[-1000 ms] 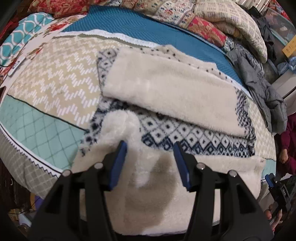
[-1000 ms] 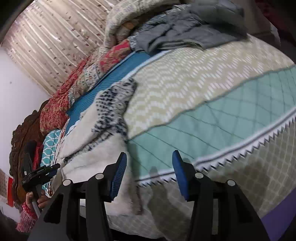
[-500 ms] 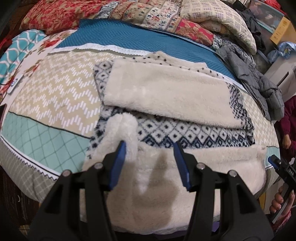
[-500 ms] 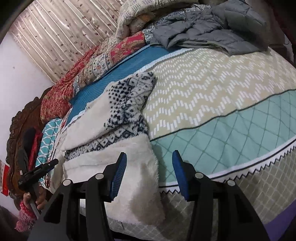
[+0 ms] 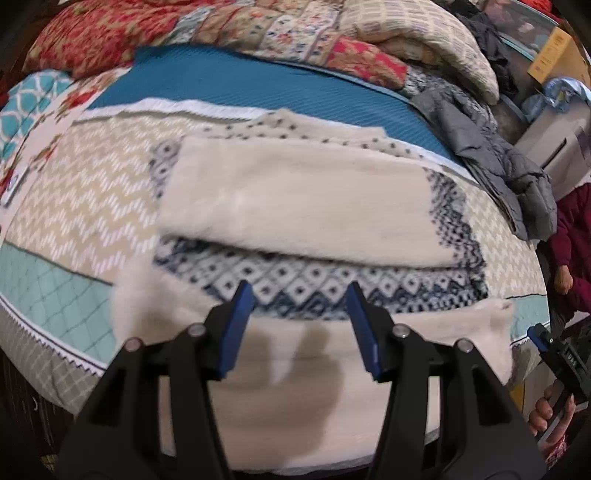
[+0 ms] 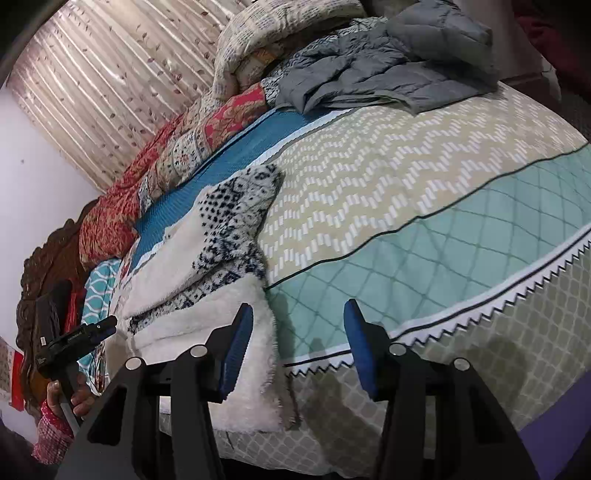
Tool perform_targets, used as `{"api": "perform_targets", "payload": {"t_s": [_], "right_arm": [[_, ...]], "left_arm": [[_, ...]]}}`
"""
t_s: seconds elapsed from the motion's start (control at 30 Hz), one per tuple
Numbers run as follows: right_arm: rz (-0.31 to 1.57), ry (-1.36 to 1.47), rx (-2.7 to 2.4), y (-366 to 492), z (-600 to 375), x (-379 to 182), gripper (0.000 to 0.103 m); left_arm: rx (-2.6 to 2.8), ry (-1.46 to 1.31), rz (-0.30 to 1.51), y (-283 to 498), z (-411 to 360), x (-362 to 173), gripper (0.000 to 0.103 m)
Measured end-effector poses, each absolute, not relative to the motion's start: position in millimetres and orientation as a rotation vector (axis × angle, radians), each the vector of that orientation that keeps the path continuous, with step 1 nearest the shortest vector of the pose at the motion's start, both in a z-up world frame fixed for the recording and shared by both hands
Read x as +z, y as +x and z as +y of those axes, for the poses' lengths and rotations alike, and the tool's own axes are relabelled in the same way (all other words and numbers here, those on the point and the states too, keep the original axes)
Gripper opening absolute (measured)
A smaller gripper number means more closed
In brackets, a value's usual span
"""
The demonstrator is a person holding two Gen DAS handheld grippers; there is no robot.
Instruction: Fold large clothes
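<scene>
A large cream fleece garment with a navy diamond pattern (image 5: 303, 199) lies partly folded across the bed, its near cream flap hanging over the bed's front edge. My left gripper (image 5: 300, 325) is open and empty just above that near flap. In the right wrist view the garment (image 6: 221, 258) lies at the left. My right gripper (image 6: 298, 343) is open and empty at the garment's right end; its left finger is over the fleece edge and its right finger is over the bedspread. The right gripper also shows in the left wrist view (image 5: 543, 339) at the garment's right end.
The bedspread (image 6: 406, 192) has beige zigzag, teal and grey bands. A grey padded jacket (image 5: 495, 162) lies at the far right of the bed. Patterned quilts and pillows (image 5: 258, 33) are piled along the back. A curtain (image 6: 110, 74) hangs behind.
Both grippers stay open. The left view has shifted so the garment sits more central and its near flap lies flatter. The right gripper has moved closer to the garment's right end.
</scene>
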State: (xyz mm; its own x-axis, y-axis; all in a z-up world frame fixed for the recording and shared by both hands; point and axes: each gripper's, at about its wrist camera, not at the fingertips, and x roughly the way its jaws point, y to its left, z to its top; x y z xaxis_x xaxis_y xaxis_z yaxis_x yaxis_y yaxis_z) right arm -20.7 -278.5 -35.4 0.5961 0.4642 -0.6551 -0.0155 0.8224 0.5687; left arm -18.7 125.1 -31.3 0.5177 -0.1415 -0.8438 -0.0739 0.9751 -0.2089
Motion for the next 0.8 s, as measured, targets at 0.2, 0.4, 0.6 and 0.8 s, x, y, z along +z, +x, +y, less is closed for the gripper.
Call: {"api": "perform_targets", "payload": {"t_s": [0.2,0.4,0.6,0.8], "right_arm": [[0.888,0.583,0.283,-24.5,-293.1,-40.6,0.048],[0.875,0.607,0.294,-25.9,-301.5,-44.5,0.048],[0.883,0.607,0.313,-23.1,-303.9,-53.8,0.048],[0.874,0.616,0.318,-24.1,-307.2,-53.0,0.048]], "left_arm": [[-0.058,-0.191,1.051,-10.8,102.2,-30.4,0.050],[-0.049,-0.162,1.068,-7.3,91.4,-30.1,0.050],[-0.042,-0.137,1.081,-0.1,77.8,-30.4,0.050],[-0.059,-0.136,1.069,1.3,71.3,-26.1,0.050]]}}
